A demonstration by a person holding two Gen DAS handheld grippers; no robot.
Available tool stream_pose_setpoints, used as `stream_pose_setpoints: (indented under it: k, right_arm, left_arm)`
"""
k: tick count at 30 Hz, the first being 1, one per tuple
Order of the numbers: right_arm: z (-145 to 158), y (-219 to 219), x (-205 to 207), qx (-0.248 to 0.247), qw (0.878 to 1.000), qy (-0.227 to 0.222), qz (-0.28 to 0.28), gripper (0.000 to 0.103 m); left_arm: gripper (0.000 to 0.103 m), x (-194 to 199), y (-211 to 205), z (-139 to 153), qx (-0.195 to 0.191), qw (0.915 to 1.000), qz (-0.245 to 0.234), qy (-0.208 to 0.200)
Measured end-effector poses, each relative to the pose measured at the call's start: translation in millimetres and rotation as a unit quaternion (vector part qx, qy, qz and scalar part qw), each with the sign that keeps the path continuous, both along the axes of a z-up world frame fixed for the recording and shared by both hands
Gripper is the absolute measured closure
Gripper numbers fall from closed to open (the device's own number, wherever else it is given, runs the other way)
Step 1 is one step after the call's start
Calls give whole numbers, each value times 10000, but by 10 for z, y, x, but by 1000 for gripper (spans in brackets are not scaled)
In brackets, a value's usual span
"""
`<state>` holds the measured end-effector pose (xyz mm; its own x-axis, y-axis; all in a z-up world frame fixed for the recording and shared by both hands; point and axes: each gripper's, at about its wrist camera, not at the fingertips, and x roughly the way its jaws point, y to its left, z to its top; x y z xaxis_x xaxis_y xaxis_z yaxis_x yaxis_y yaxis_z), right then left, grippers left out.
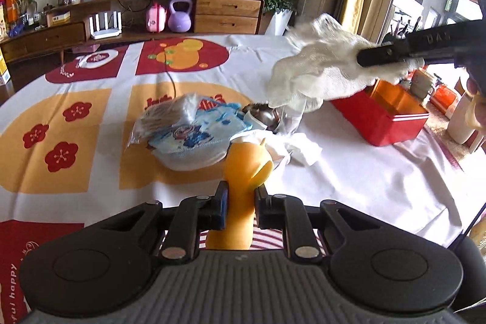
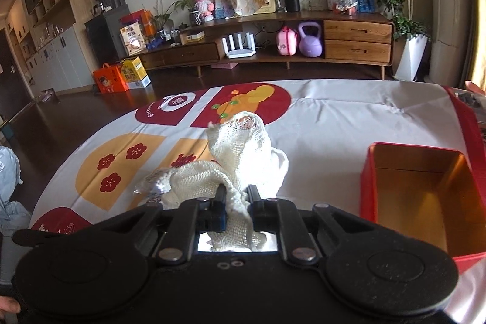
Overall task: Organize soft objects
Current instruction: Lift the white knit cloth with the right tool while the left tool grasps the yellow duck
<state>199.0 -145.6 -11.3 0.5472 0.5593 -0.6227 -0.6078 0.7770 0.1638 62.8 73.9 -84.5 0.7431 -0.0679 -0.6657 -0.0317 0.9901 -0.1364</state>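
Observation:
My left gripper (image 1: 240, 190) is shut on an orange soft toy (image 1: 246, 163) and holds it above the table's near side. My right gripper (image 2: 236, 192) is shut on a white knitted cloth (image 2: 243, 151); in the left wrist view the cloth (image 1: 319, 72) hangs in the air from the right gripper (image 1: 364, 58), just left of the open red box (image 1: 385, 114). In the right wrist view the box (image 2: 425, 196) is empty and to the right. A pile of soft items with a blue printed pack (image 1: 194, 135) lies mid-table.
The table has a white cloth (image 1: 364, 181) with red and orange patterns. A white rag (image 1: 303, 149) lies beside the pile. A wooden sideboard (image 2: 303, 50) with a purple kettlebell (image 2: 309, 40) stands beyond the table. A person's hand (image 1: 477, 99) is at the right.

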Motion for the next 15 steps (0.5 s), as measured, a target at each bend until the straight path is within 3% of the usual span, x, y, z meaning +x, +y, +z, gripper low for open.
stream_pose_setpoints:
  k: [15]
  right_arm:
    - [375,-842,32,226,9968,-472,-602,91]
  left_arm:
    - [87,299,-392,657,-171,9987,-330,-363]
